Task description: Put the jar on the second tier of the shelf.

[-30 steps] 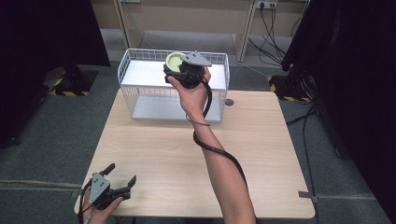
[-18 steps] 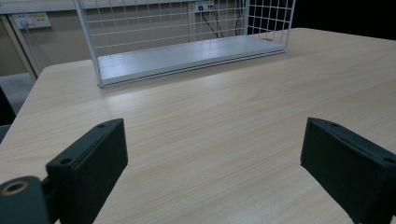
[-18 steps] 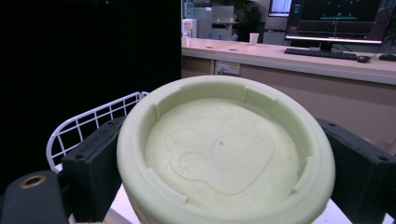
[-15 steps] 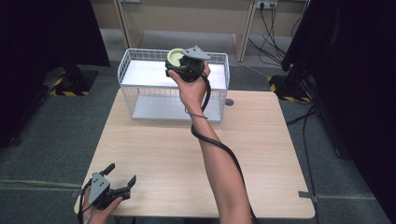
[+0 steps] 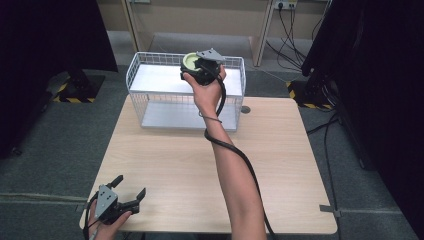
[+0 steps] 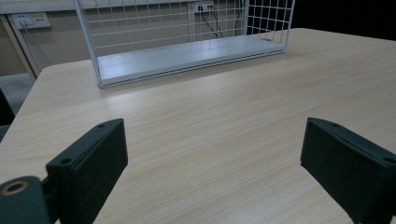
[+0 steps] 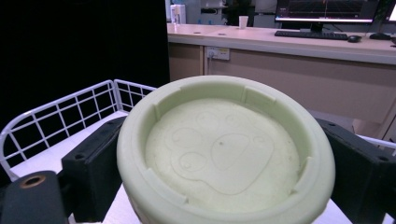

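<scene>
We count two grippers, one bowl and one basket. Nearest us, at the table's (image 5: 280,165) near left corner, the left gripper (image 5: 129,190) rests with its jaws spread wide on nothing. Farther off, the right gripper (image 5: 196,68) is held up over the white wire basket (image 5: 145,75), pinching a pale green bowl (image 7: 224,149) with a paw print inside; the basket's white floor lies bare.

Even indoor light, dark side edges, perhaps slightly soft focus.
</scene>
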`<state>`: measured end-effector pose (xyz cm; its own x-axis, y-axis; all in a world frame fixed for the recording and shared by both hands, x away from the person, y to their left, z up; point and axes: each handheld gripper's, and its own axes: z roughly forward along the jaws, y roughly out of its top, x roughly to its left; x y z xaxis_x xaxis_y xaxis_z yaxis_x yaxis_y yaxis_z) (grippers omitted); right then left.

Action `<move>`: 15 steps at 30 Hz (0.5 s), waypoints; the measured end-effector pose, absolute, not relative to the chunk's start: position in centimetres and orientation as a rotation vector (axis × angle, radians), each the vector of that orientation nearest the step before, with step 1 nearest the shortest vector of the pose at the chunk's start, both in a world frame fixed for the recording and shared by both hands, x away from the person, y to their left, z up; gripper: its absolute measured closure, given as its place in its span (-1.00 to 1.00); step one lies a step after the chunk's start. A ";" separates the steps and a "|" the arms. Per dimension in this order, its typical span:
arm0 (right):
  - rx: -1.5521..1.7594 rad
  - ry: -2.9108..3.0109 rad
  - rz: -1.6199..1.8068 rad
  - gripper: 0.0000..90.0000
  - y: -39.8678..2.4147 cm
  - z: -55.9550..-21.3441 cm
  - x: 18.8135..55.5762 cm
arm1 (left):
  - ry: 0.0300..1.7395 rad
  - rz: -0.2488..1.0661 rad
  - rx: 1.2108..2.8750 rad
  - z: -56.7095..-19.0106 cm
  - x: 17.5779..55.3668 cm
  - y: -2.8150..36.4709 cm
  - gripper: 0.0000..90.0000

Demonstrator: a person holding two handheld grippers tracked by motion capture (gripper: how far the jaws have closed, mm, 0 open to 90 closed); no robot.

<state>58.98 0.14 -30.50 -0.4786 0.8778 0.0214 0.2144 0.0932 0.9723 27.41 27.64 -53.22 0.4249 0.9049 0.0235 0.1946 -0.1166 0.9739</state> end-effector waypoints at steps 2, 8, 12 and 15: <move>1.089 1.778 1.410 -0.75 0.1 -30.8 59.4 | 0.991 0.818 1.593 -53.2 27.4 27.6 -0.85; 1.119 1.798 1.376 -0.75 0.1 -32.1 60.3 | 0.991 0.815 1.591 -53.2 27.4 27.7 -0.85; 1.132 1.806 1.365 -0.75 0.1 -32.7 60.6 | 0.991 0.814 1.590 -53.2 27.4 27.7 -0.84; 1.140 1.806 1.361 -0.75 0.1 -33.0 60.8 | 0.989 0.816 1.591 -53.2 27.4 27.7 -0.84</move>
<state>60.84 0.10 -32.96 -0.4510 0.8919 0.0323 0.2769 0.1054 0.9551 27.41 27.67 -53.23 0.4271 0.9040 0.0211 0.1933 -0.1141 0.9745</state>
